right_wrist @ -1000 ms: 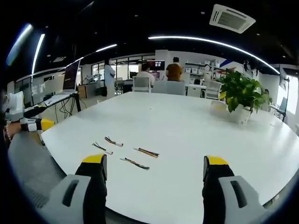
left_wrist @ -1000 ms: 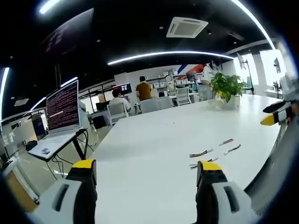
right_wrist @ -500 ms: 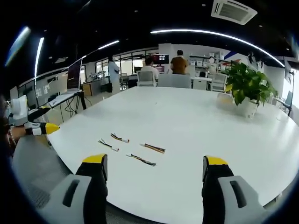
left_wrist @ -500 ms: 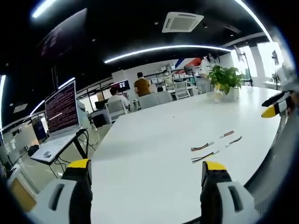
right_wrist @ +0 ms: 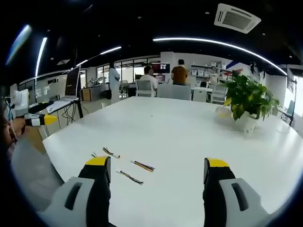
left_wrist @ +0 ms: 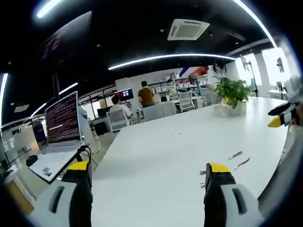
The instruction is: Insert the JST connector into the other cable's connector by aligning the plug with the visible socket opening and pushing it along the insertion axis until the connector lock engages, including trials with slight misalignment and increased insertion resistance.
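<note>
A big white desk (right_wrist: pixel 189 127) runs away into an open office, its bare top taking up most of both views. At its far right end stands a potted plant (right_wrist: pixel 247 100) in a white pot, well apart from everything else on the desk. Off the desk's left side a laptop (left_wrist: pixel 60 124) sits open on a stand, screen lit with lines of text. Further back, people sit and stand among chairs and screens; 1 person in an orange top (right_wrist: pixel 179 74) has their back turned.

The left tool (left_wrist: pixel 147 172) hangs over the near edge of the desk, its 2 yellow-tipped jaws wide apart with nothing between them. The right tool (right_wrist: pixel 157 168) is the same: jaws spread, gripping nothing, hovering above the desk just short of the cables. In the left gripper view the right tool's yellow tip pokes in at the far right; in the right gripper view the left tool shows at the far left.

The cables (right_wrist: pixel 129 166) with their small JST connectors lie loose on the desk near its front edge, 4 short multicoloured leads lying apart from one another. In the right gripper view, 1 of them (right_wrist: pixel 94 154) is partly hidden behind the left jaw's tip. In the left gripper view, that tool's right jaw covers part of the group (left_wrist: pixel 238 159). Plug and socket details are too small to tell.
</note>
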